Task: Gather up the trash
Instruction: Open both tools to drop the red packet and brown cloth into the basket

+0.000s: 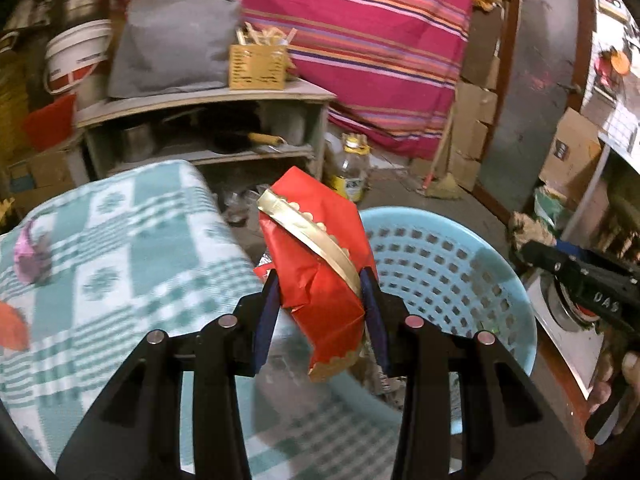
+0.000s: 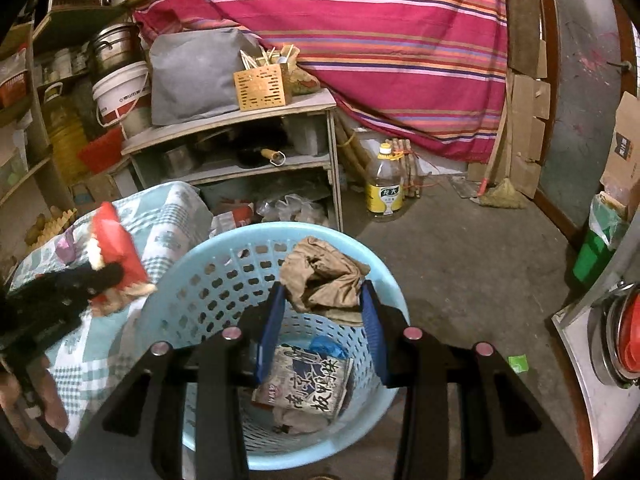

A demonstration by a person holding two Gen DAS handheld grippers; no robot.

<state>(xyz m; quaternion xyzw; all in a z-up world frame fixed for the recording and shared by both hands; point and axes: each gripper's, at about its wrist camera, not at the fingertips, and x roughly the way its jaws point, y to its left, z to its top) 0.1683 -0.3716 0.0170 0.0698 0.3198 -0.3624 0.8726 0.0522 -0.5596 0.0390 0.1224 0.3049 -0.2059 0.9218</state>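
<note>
pink scrap (image 1: 30, 254): blurred | basket (image 1: 516, 300): rim partly hidden

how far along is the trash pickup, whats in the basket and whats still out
Done: a printed packet and other scraps lie in the blue basket. In hand: the right gripper holds a brown wad over it; the left gripper grips red paper. Left: a purple scrap on the checked cloth.
</note>
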